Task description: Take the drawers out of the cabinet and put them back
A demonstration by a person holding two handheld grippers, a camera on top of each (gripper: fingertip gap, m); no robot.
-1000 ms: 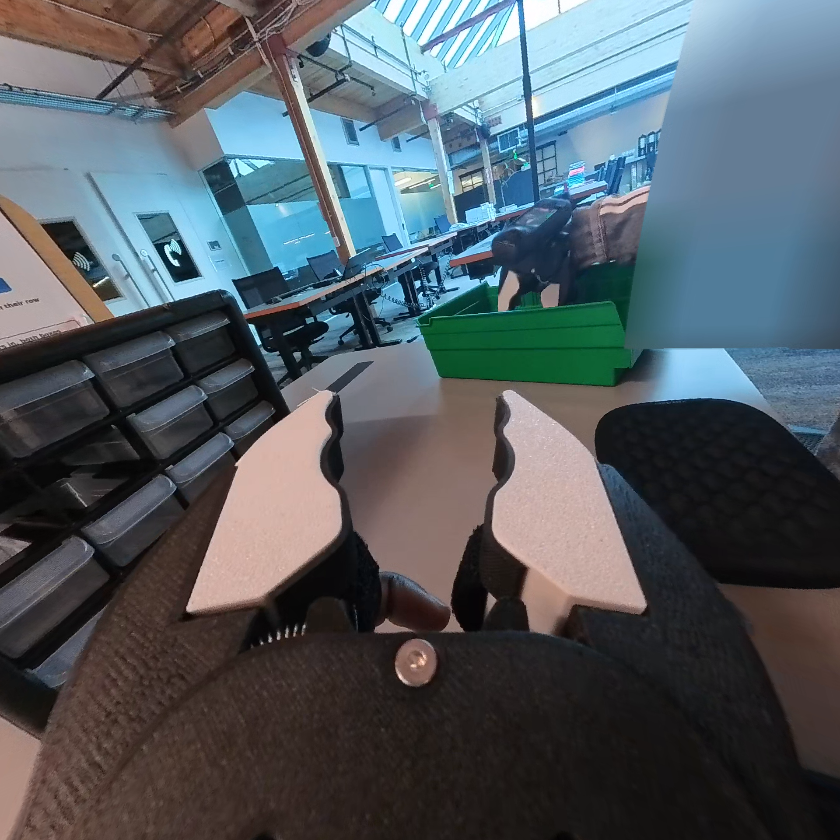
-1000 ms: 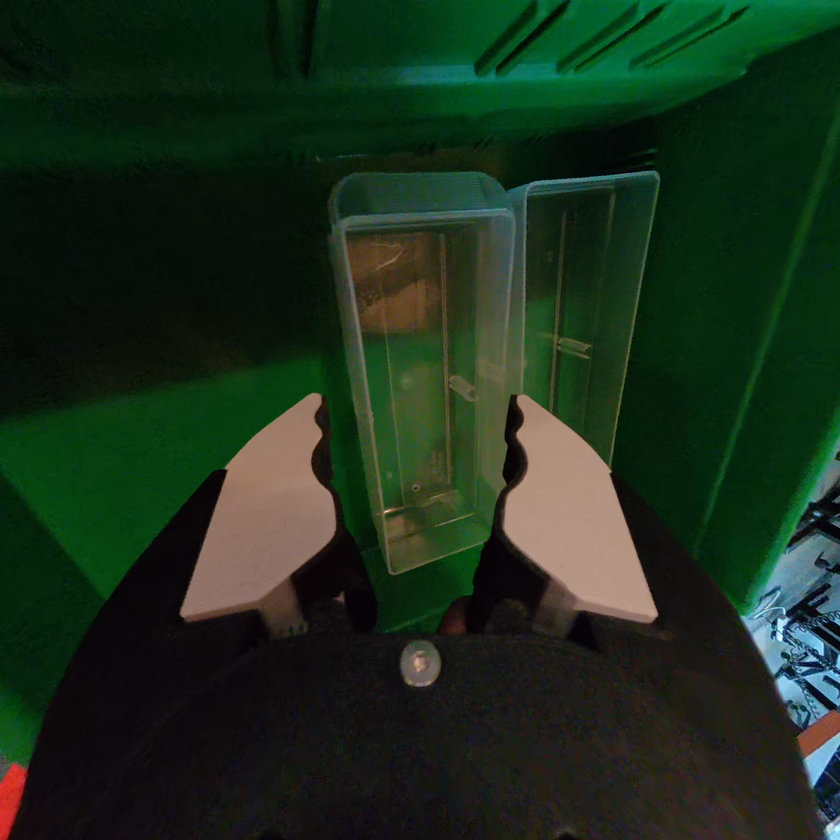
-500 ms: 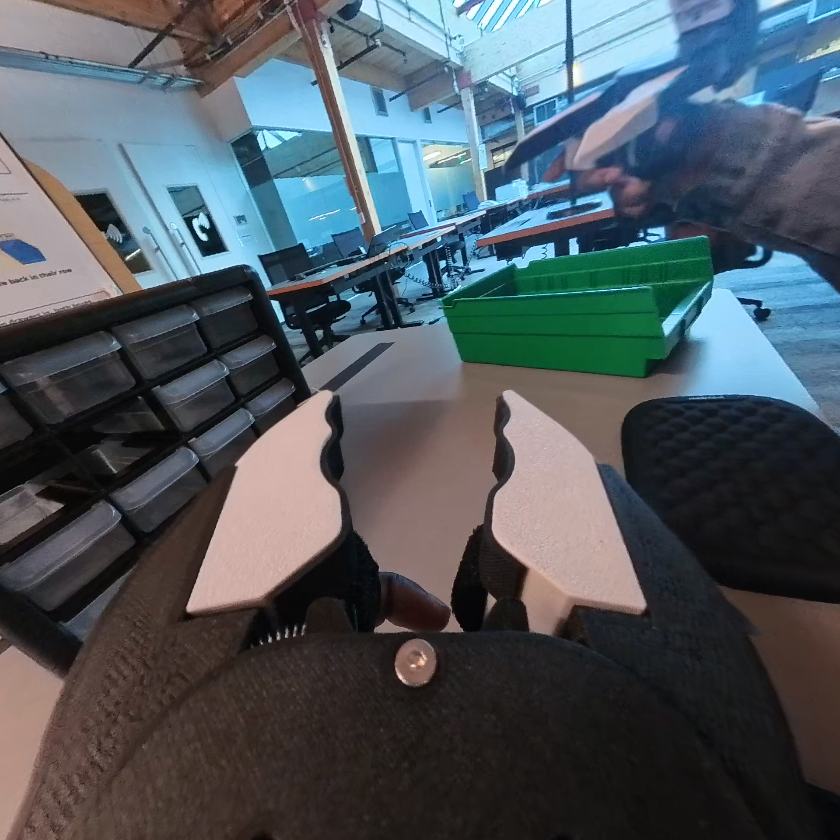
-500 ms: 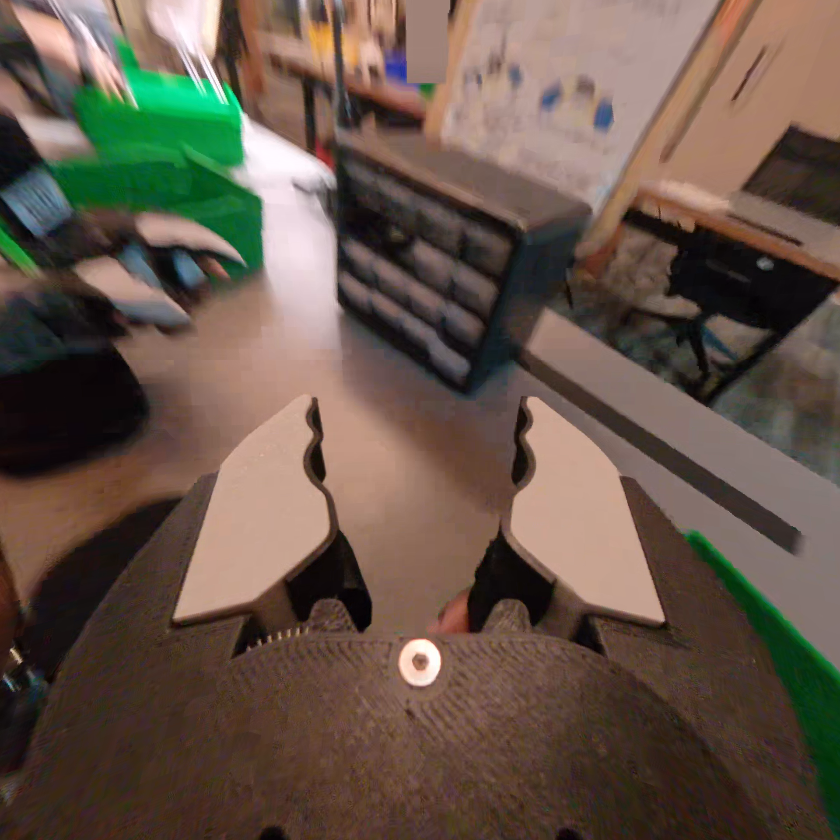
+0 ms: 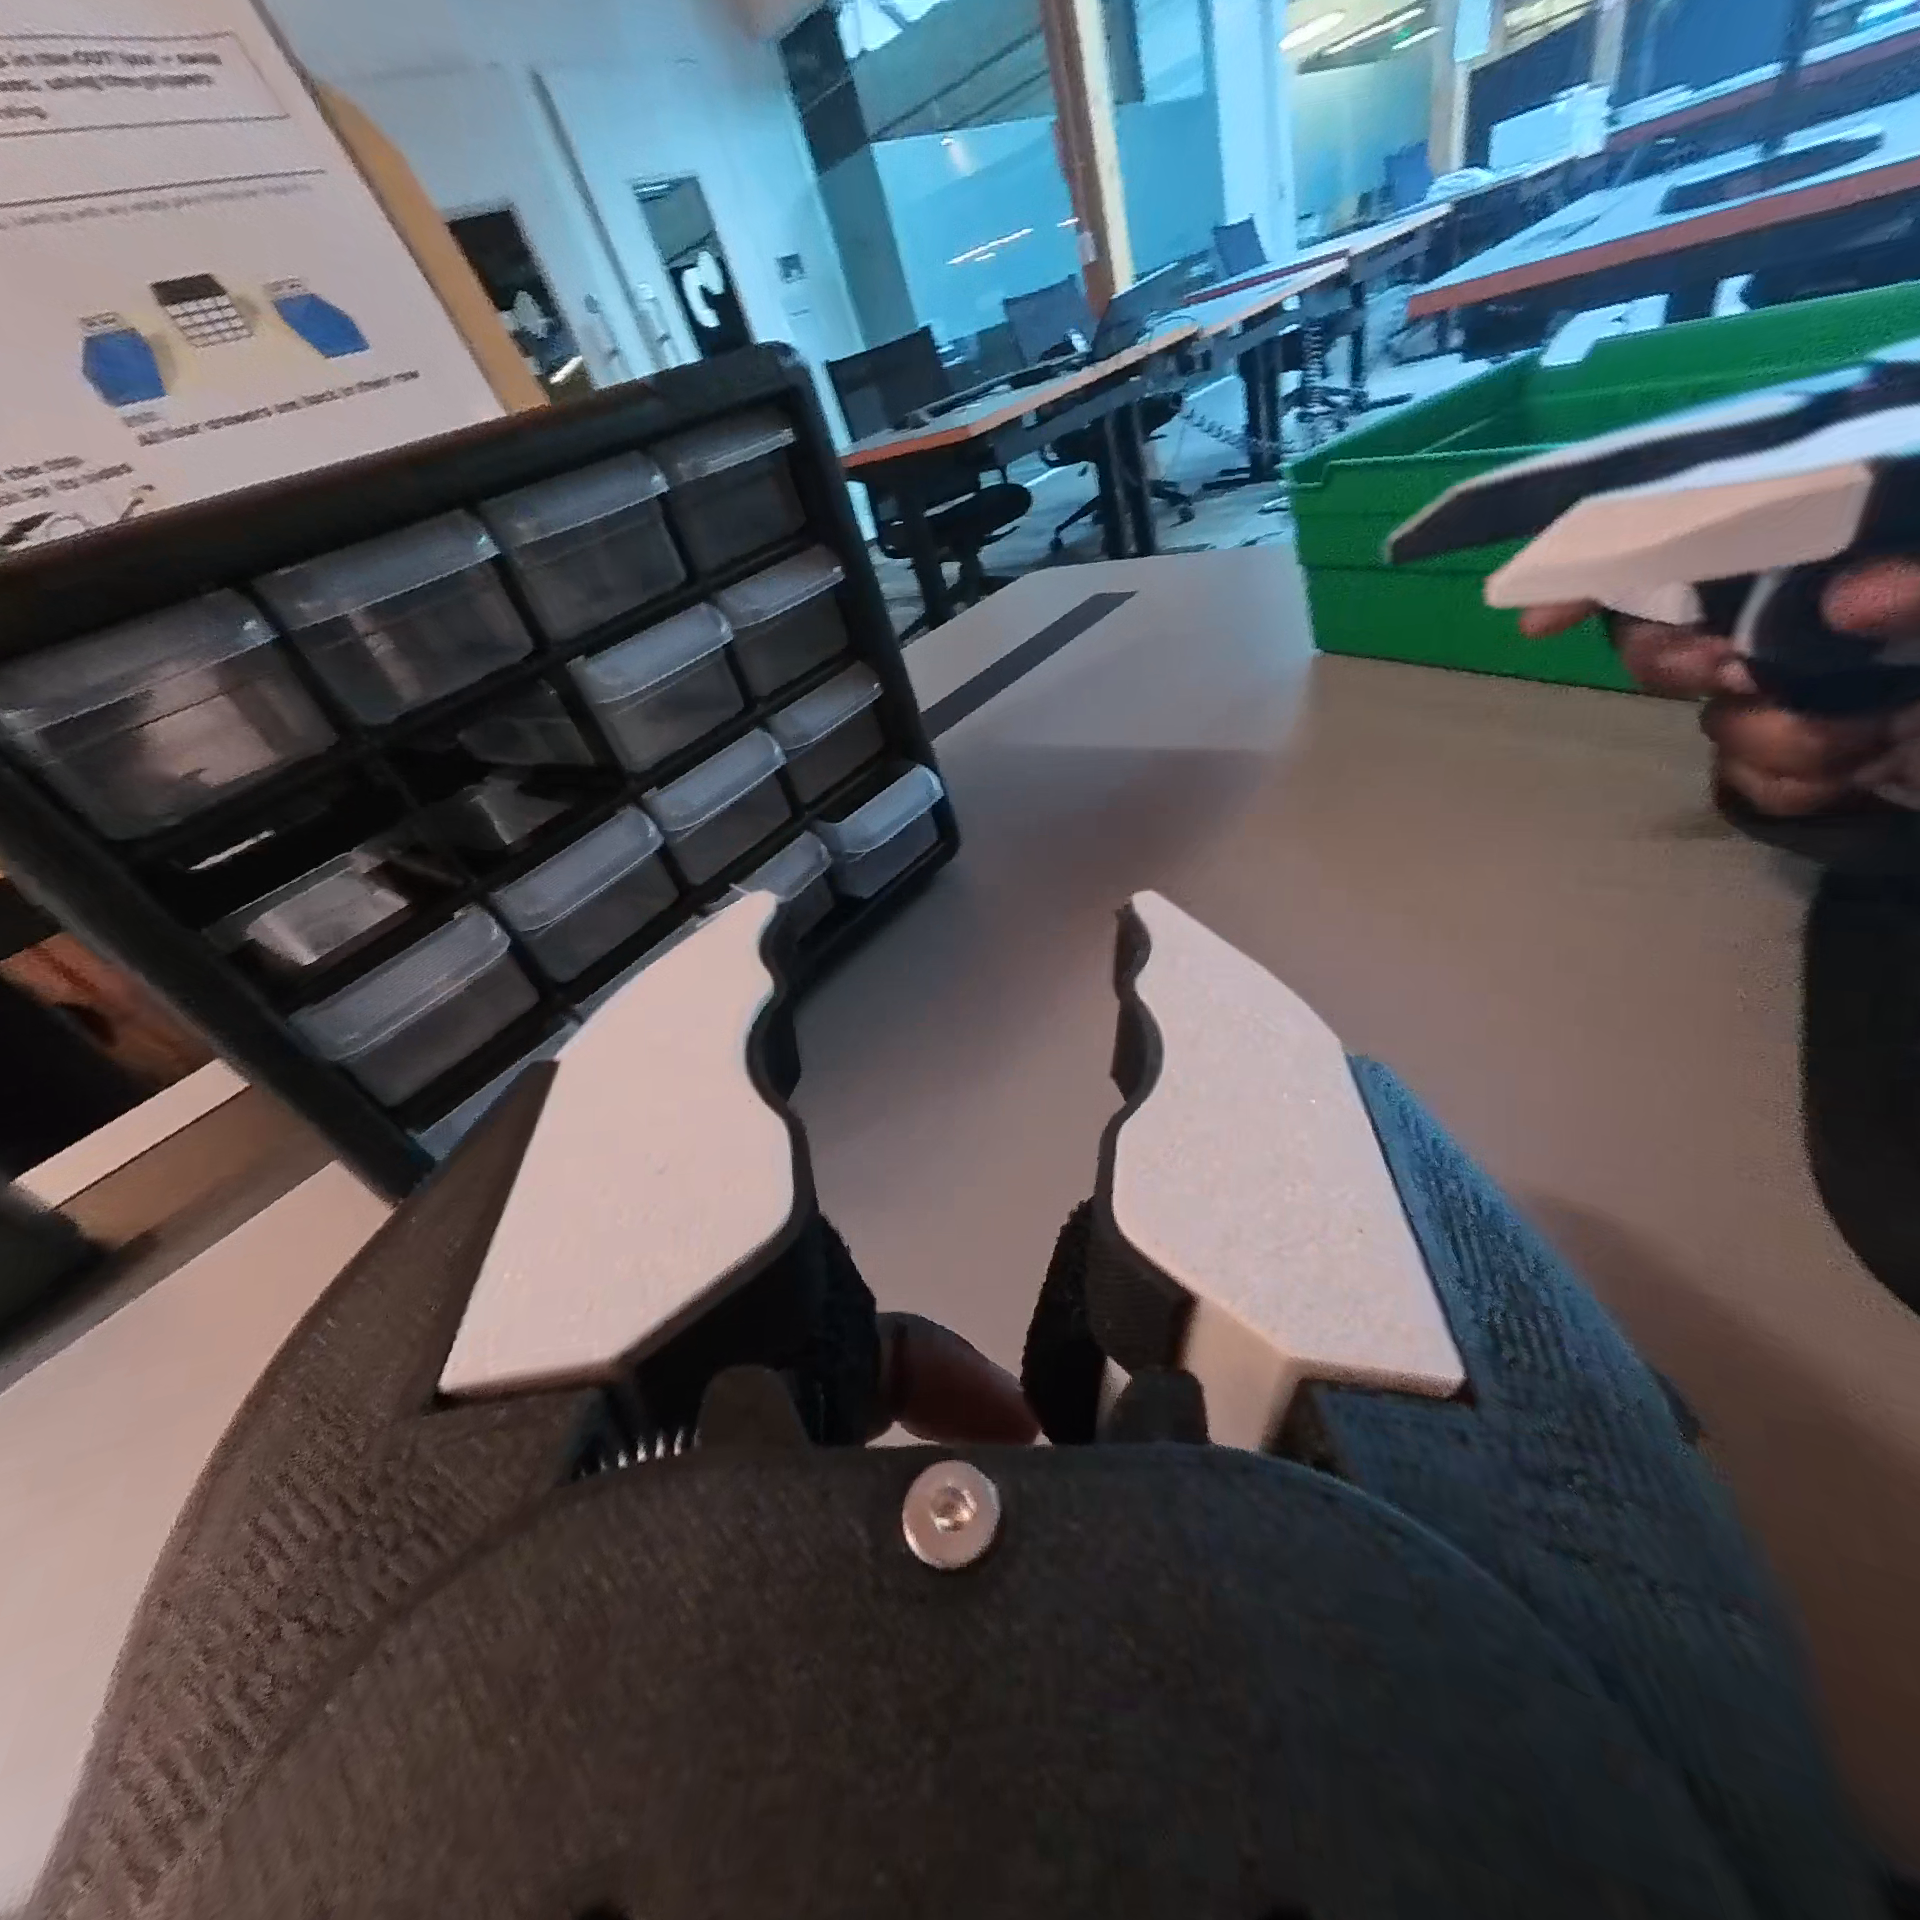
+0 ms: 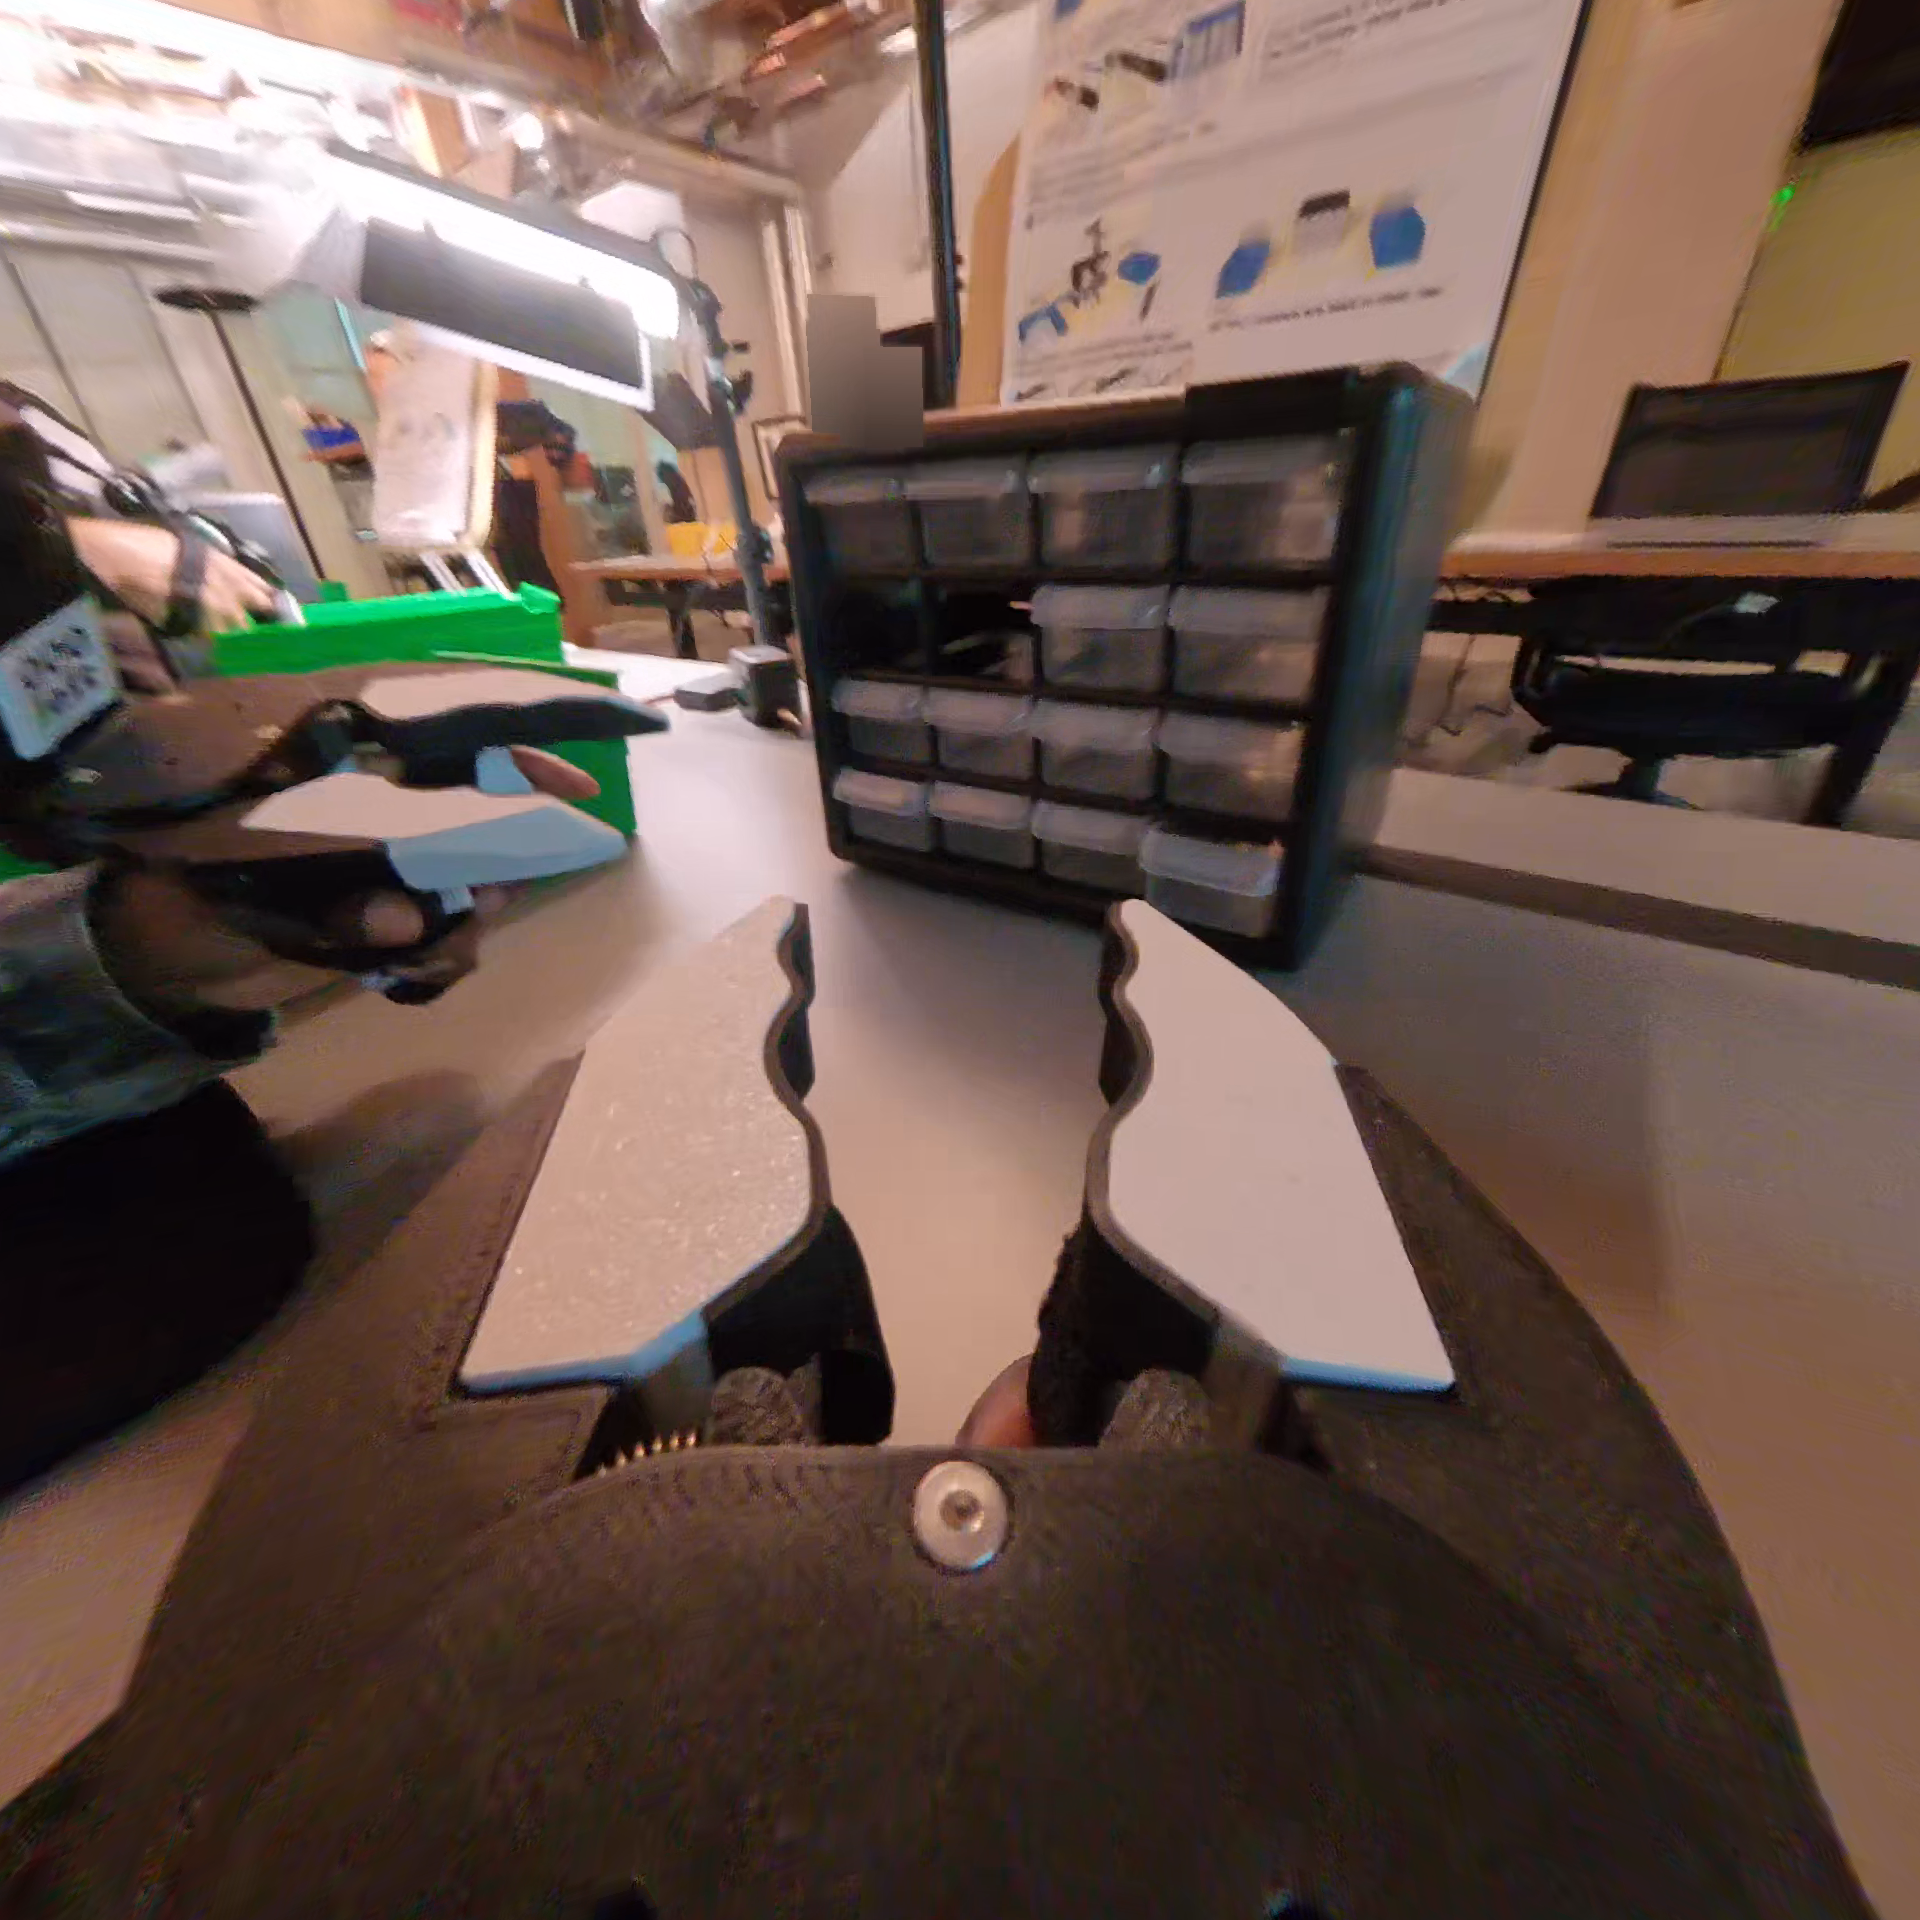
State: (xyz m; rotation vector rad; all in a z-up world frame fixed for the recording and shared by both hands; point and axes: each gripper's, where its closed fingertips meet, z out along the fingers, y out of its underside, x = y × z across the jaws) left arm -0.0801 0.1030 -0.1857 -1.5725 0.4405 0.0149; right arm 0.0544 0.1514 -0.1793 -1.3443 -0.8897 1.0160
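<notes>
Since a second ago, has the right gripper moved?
Yes. The right gripper has left the green bin, where it faced two clear drawers, and now points at the black cabinet, open and empty.

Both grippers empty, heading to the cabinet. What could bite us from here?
1. The bottom-right drawer juts out past its neighbours; a passing right gripper could knock it out.
2. The second row of the cabinet has open slots with something loose inside; a returned drawer might jam there.
3. The left gripper and the right one point at the same cabinet face from close by, so they may collide.
</notes>
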